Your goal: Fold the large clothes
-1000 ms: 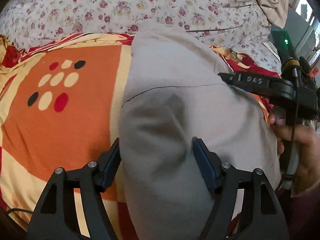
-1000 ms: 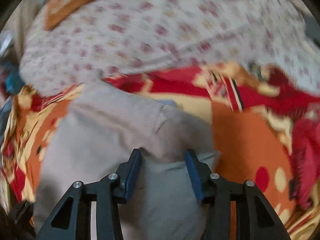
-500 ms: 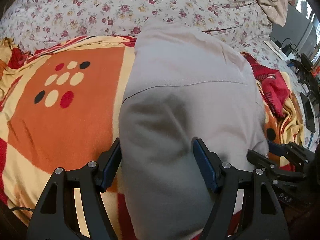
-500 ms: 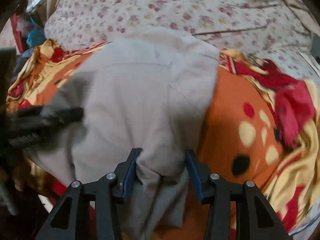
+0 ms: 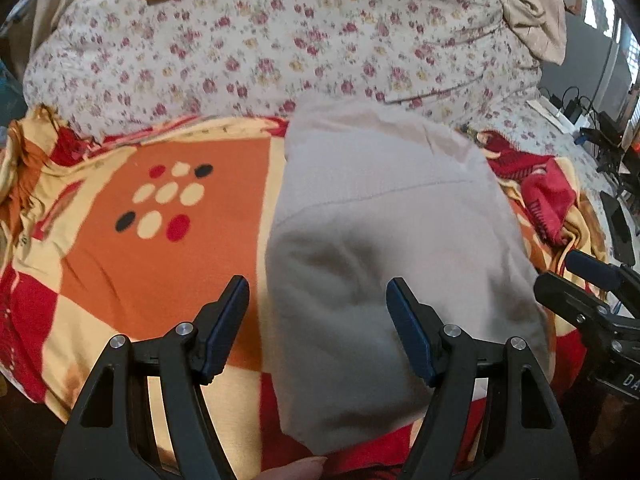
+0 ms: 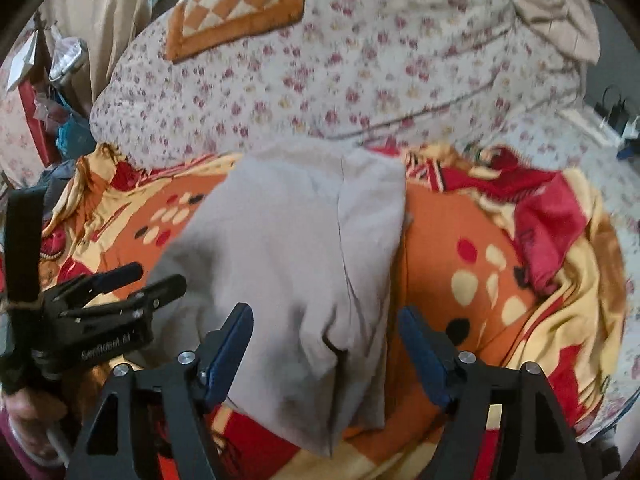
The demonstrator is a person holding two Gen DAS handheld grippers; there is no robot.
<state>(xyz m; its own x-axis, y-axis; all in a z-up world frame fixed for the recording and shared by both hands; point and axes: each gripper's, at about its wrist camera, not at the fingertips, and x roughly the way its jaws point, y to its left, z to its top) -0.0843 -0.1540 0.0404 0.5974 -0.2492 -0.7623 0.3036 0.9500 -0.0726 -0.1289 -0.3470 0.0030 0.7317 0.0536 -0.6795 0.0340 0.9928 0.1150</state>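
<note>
A folded grey garment (image 5: pixel 384 264) lay flat on the orange, red and cream patterned blanket (image 5: pixel 140 264) covering the bed, its far edge reaching toward the floral quilt (image 5: pixel 280 48) heaped behind it. The left gripper (image 5: pixel 318 304) stood wide apart and held nothing, its left finger over the blanket and its right finger over the cloth. The right gripper (image 6: pixel 326 334) was likewise spread wide and empty, hovering above the near end of the garment (image 6: pixel 288 264), which showed a seam running along its right side. An orange checked cushion (image 6: pixel 236 4) rested on the quilt.
</note>
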